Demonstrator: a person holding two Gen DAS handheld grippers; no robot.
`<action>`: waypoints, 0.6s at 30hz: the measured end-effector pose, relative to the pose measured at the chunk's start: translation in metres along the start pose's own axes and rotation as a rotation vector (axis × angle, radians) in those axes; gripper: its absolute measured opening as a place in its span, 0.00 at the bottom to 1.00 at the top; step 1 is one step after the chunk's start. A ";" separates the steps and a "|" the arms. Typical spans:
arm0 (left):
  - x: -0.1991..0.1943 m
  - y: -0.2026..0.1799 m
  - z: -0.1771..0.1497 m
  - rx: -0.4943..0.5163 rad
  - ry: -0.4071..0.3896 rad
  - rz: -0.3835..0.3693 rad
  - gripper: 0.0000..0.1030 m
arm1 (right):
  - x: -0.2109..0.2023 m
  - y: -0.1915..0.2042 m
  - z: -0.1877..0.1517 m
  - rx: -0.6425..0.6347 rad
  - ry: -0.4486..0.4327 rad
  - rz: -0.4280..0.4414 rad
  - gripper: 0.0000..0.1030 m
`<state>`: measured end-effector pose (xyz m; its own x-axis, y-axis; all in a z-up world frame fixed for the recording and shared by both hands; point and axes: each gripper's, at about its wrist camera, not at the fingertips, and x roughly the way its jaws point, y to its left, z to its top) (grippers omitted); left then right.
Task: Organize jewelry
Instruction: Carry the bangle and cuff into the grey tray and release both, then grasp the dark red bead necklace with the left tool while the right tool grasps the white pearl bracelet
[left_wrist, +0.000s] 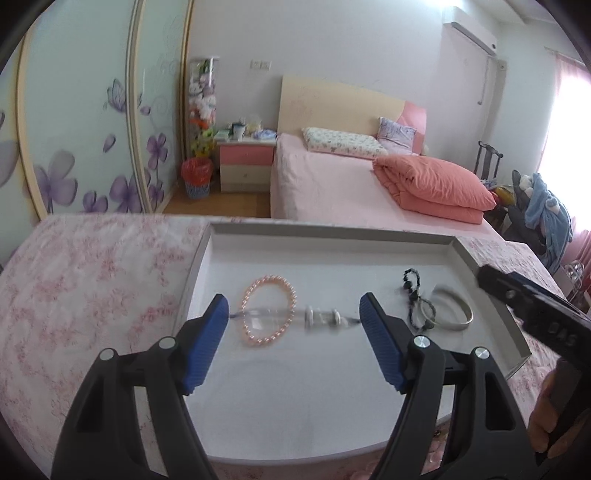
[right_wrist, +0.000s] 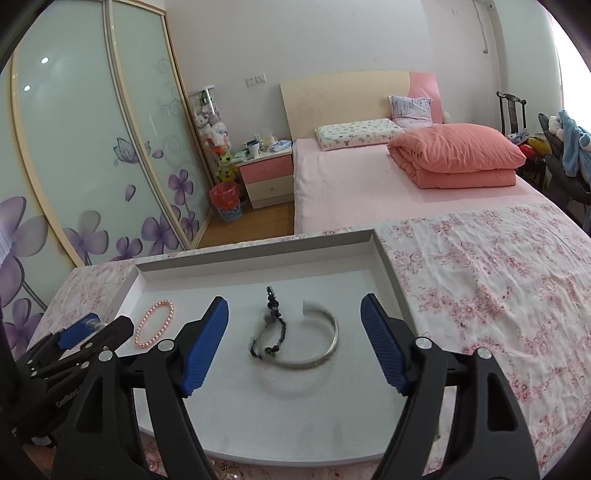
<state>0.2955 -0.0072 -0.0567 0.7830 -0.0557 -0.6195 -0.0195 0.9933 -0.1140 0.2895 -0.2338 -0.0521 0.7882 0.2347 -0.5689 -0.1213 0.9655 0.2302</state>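
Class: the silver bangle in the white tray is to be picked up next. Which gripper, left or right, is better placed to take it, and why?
Right. The right gripper faces the bangle with open jaws framing it. The left gripper is lined up on the pearl bracelet instead, and there the bangle lies off to its right.

The left gripper (left_wrist: 293, 308) has two black plastic arms that widen toward the camera, each with a long slot cut through it. Round silver bolt heads sit on top of the arms, two to a side. Its fingers (left_wrist: 205, 349) carry bright blue pads with fine crosswise ribbing and slanted tips. The right gripper (right_wrist: 294, 308) is built the same way: black slotted arms, silver bolt heads, ribbed blue pads (right_wrist: 384, 349). Seen from the left camera, its black body shows small screws and raised lettering too blurred to read, and part of a hand (left_wrist: 550, 424) behind it at the frame edge
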 end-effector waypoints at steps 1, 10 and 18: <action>-0.001 0.004 0.001 -0.011 -0.001 0.004 0.70 | -0.002 0.000 0.001 0.003 -0.006 0.000 0.72; -0.035 0.026 0.007 -0.059 -0.056 0.044 0.70 | -0.020 -0.001 0.004 0.016 -0.036 0.007 0.72; -0.068 0.037 -0.011 -0.043 -0.054 0.052 0.72 | -0.049 -0.001 -0.013 -0.025 -0.019 0.001 0.72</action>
<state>0.2349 0.0324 -0.0278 0.8128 0.0024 -0.5825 -0.0869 0.9893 -0.1172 0.2435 -0.2449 -0.0349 0.7992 0.2339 -0.5537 -0.1373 0.9679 0.2106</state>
